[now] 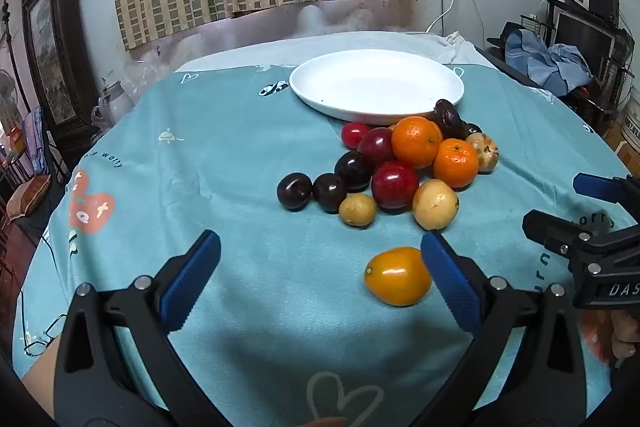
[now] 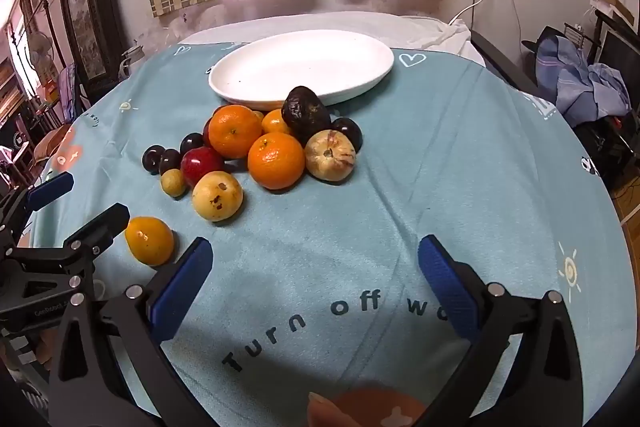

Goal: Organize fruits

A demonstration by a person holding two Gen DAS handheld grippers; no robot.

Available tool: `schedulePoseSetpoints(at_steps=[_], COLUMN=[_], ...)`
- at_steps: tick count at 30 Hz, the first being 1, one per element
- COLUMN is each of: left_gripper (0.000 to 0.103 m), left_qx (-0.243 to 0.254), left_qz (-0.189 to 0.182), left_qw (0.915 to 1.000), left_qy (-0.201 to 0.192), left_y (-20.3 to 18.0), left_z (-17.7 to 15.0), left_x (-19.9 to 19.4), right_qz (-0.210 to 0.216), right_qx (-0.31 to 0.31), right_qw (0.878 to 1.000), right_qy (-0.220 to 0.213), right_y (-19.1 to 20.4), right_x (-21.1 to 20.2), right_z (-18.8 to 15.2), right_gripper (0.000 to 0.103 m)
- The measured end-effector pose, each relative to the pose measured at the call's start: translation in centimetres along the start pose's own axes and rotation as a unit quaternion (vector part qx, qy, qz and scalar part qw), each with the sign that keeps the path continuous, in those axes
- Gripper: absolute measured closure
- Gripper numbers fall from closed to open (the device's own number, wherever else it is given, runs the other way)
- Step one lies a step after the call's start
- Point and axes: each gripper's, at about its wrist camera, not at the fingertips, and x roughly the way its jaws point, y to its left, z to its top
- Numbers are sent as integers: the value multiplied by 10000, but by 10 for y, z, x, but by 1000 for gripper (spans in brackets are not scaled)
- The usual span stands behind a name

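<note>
A white oval plate (image 1: 376, 87) (image 2: 304, 67) lies empty at the far side of the teal tablecloth. In front of it is a pile of fruit: oranges (image 1: 416, 141) (image 2: 276, 159), red and dark plums (image 1: 394, 185) (image 2: 200, 163), yellow fruits (image 1: 435, 203) (image 2: 217, 195), a dark wrinkled fruit (image 2: 304, 113). A lone orange-yellow fruit (image 1: 398, 275) (image 2: 149, 240) lies nearer. My left gripper (image 1: 320, 275) is open, its right finger beside that fruit. My right gripper (image 2: 316, 279) is open and empty over bare cloth.
The teal tablecloth (image 1: 240, 167) covers a round table whose edges fall away left and right. Glasses (image 1: 44, 335) lie at the left near edge. A curtain and wall stand behind; clutter and clothes (image 1: 548, 63) sit at the right.
</note>
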Motion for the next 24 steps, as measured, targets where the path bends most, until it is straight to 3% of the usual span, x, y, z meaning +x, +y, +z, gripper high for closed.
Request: schedulePoseSetpoints(at_steps=[24], left_gripper=[2], left_qx=[-19], left_qz=[-14], left_qw=[10000], left_qy=[42], left_y=[1], left_z=[0], left_x=[0], right_qz=[67], right_qx=[43], right_qw=[10000], right_qy=[-6], right_y=[1], right_x=[0], right_z=[-1], right_gripper=[1])
